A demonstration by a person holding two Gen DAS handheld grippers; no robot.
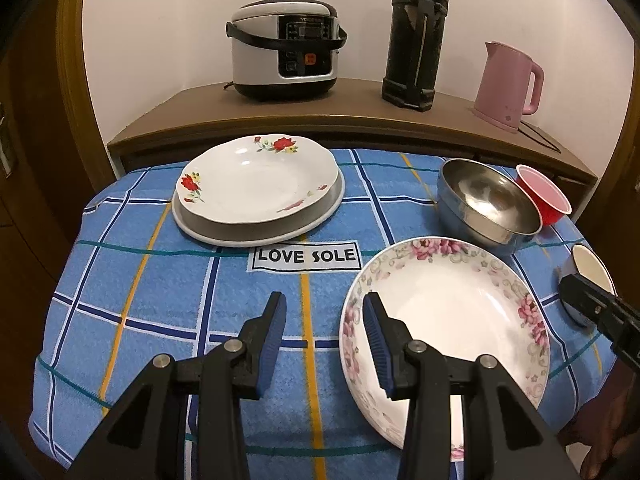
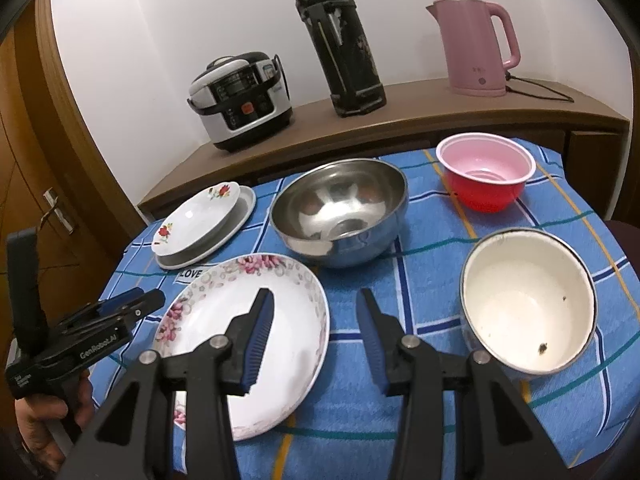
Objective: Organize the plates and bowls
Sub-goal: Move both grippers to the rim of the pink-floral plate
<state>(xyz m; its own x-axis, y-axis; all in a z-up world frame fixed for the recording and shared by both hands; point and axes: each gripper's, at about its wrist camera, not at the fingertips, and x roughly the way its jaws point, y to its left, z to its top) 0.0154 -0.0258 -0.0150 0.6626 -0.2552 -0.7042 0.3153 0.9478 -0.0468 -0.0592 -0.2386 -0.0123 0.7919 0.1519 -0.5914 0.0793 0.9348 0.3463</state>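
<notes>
Grippers both hang wide open, holding nothing: left gripper [image 1: 325, 322] over the near edge of the table [image 1: 160, 320], right gripper [image 2: 316, 320] beside it. Pink plate [image 2: 280, 320] sits near-edge, steel bowl [image 2: 340, 212] behind it, white bowl [image 2: 528, 304] and red bowl [image 2: 486, 176] by the right edge, rose plate [image 1: 260, 180] stacked on a tray [image 1: 192, 228] at the far left.

Black tongs [image 1: 325, 338], ribbed blue pads [image 1: 276, 332], silver screws; "GenRobot.AI" lettering

Home kitchen or dining corner. Evidence: rice cooker [image 1: 285, 50], black thermos flask [image 1: 416, 36] and pink electric kettle [image 1: 509, 86] along a wooden sideboard [image 1: 200, 114] against a white wall; wooden door [image 2: 48, 184] at left; blue checked towel-cloth [image 1: 160, 288] covering table.
</notes>
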